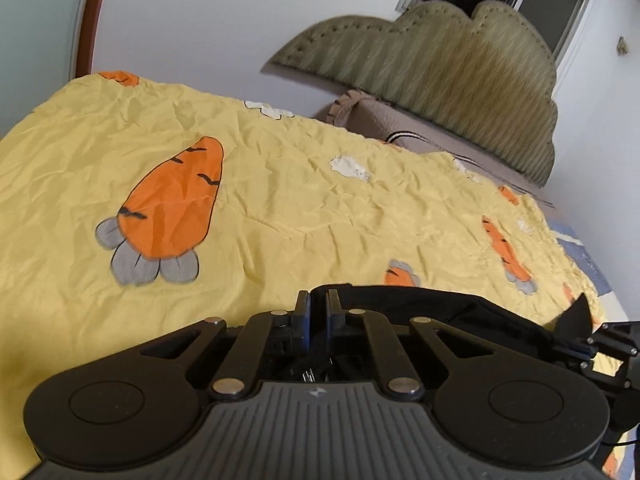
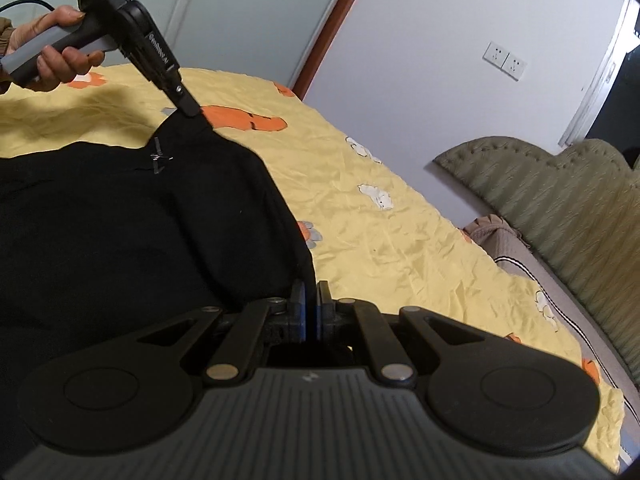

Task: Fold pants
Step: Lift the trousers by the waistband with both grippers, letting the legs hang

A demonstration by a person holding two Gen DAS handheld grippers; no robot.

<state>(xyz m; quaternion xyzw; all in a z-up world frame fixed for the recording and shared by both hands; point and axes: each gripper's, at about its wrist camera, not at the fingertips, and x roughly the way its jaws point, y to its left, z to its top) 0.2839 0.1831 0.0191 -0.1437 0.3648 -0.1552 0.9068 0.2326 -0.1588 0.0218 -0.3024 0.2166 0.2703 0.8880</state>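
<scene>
The black pants lie spread on the yellow carrot-print bedspread. In the left wrist view the pants' edge stretches between the two grippers. My left gripper is shut on one corner of that edge; it also shows in the right wrist view, pinching the far corner. My right gripper is shut on the near corner of the pants; it shows at the right edge of the left wrist view. Both hold the edge a little above the bed.
The bedspread covers the bed. A green padded headboard and a brown pillow stand against the white wall. A person's hand holds the left gripper's handle. A wall socket and a door frame are behind.
</scene>
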